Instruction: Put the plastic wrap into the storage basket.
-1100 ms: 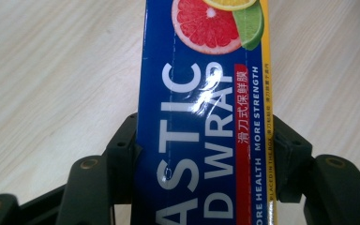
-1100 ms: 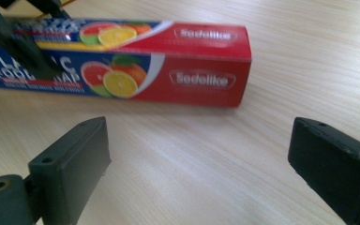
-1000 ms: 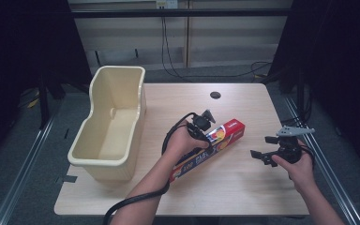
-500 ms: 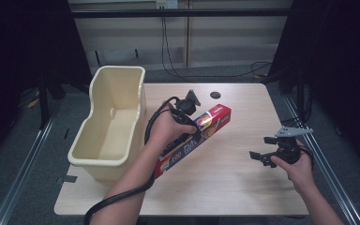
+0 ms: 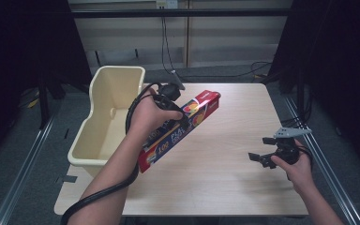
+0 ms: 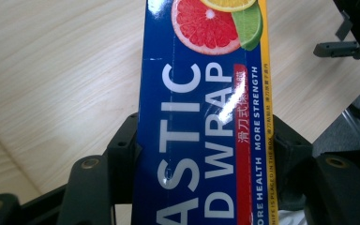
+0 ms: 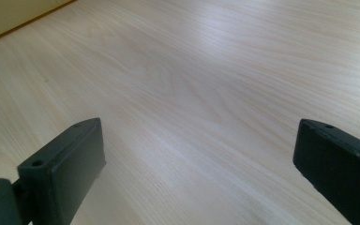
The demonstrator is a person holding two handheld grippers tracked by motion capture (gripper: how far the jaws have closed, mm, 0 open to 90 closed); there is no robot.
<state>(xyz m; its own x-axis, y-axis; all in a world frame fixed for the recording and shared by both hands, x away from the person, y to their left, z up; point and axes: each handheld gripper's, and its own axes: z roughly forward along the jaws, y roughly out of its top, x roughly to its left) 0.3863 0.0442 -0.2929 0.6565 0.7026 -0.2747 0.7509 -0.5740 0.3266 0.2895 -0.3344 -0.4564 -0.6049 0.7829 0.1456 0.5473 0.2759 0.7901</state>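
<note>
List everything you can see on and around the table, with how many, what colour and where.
plastic wrap box: one, blue and red with citrus pictures, clamped in the left gripper, tilted above the table beside the tub.
tub: one, cream plastic, at the table's left edge, nothing visible inside.
table: one, pale wood grain, centre of the high view.
cables: a few, dark, on the floor and wall behind the table.
left gripper: one, black, shut on the box, in the person's left hand.
right gripper: one, black with a grey plate, jaws open, low over the table's right side.
</note>
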